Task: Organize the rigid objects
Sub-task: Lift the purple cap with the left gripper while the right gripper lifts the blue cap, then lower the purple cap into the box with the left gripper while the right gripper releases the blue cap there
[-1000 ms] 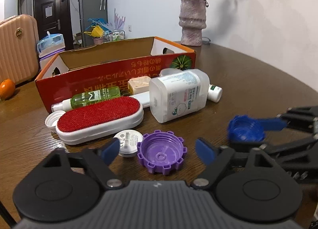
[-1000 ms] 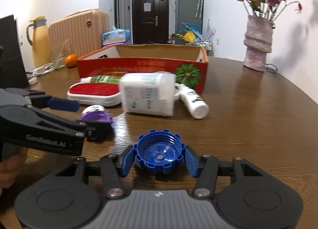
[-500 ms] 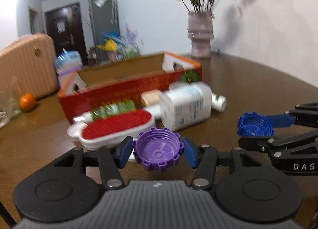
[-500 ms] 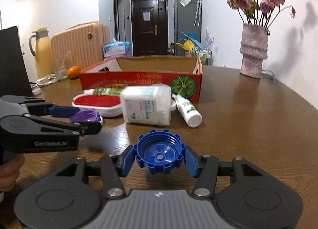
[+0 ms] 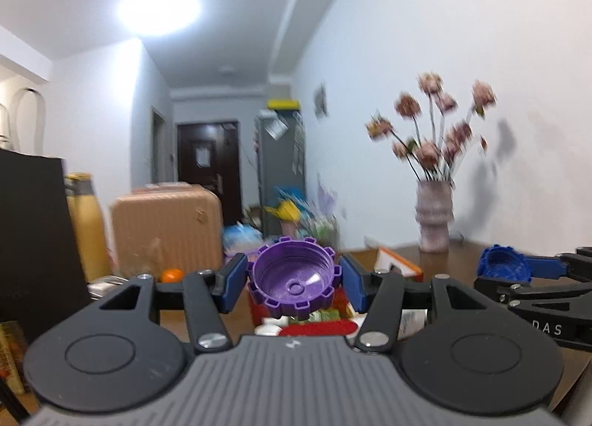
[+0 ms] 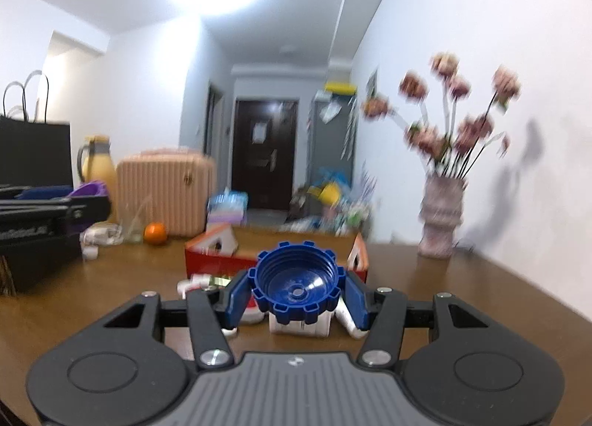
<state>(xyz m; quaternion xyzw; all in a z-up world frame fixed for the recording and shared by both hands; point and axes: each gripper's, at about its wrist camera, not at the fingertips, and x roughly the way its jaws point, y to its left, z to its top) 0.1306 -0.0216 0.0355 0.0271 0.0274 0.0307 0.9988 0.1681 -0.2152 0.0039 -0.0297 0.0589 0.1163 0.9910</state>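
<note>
My left gripper (image 5: pixel 294 283) is shut on a purple notched cap (image 5: pixel 294 280) and holds it raised above the table, its open side facing me. My right gripper (image 6: pixel 297 294) is shut on a blue notched cap (image 6: pixel 297 287), also raised. The blue cap also shows in the left wrist view (image 5: pixel 503 267) at the right, and the purple cap in the right wrist view (image 6: pixel 90 191) at the left. The red cardboard box (image 6: pixel 218 259) lies on the table beyond and below the caps. A red brush (image 5: pixel 318 328) and a white bottle (image 6: pixel 299 326) are partly hidden behind the grippers.
A vase of flowers (image 6: pixel 442 220) stands at the back right of the brown table (image 6: pixel 462 296). A black bag (image 5: pixel 33 226) stands at the left. An orange (image 6: pixel 154 233), a beige suitcase (image 6: pixel 166 193) and a yellow jug (image 6: pixel 97 163) are at the back left.
Both grippers have lifted and tilted upward with their caps, so the table items have dropped low in both views. One second ago the left gripper was open around the purple cap.
</note>
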